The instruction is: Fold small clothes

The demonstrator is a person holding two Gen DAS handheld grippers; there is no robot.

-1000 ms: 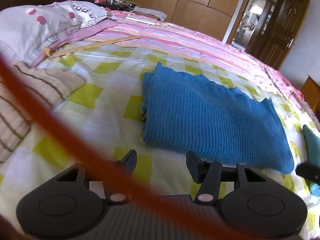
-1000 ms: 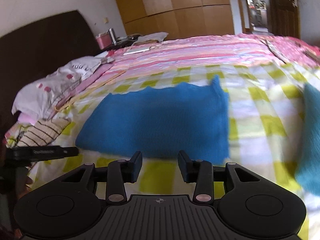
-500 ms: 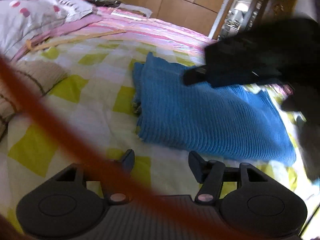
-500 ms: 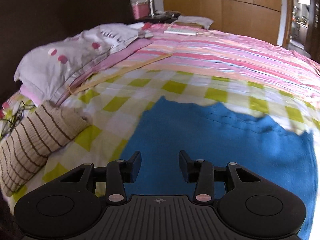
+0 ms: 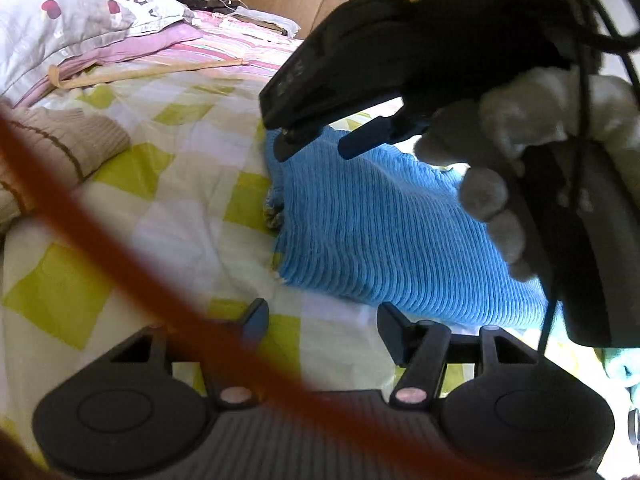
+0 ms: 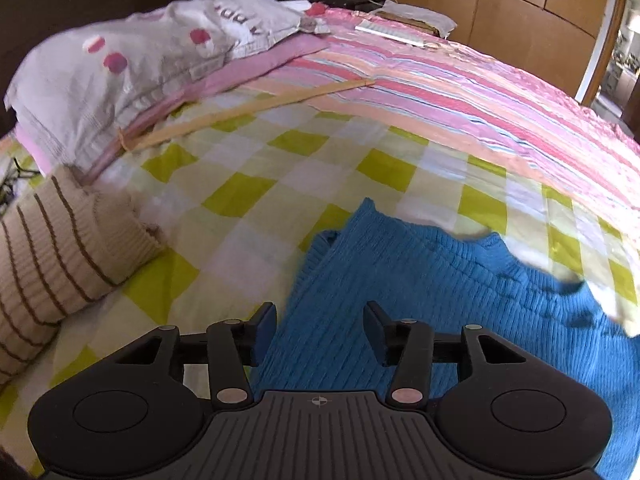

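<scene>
Blue knit (image 5: 380, 224) — far edge hidden behind the right tool (image 5: 316, 148), jaws opening.

A folded blue knit garment (image 5: 384, 232) is spread on the checked bed cover (image 5: 192, 184). The left gripper (image 5: 323, 322) is held open just short of its near edge, while the right gripper (image 5: 320, 146) (gripped by a gloved hand (image 5: 520, 152)) is poised above its far corner, jaws opening, nothing between them.

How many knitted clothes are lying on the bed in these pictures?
2 clearly: a blue knit on the checked bedspread under the grippers, and a beige striped knit to its left, below the pillow. A teal bit at the left view's right edge may be a third.
</scene>
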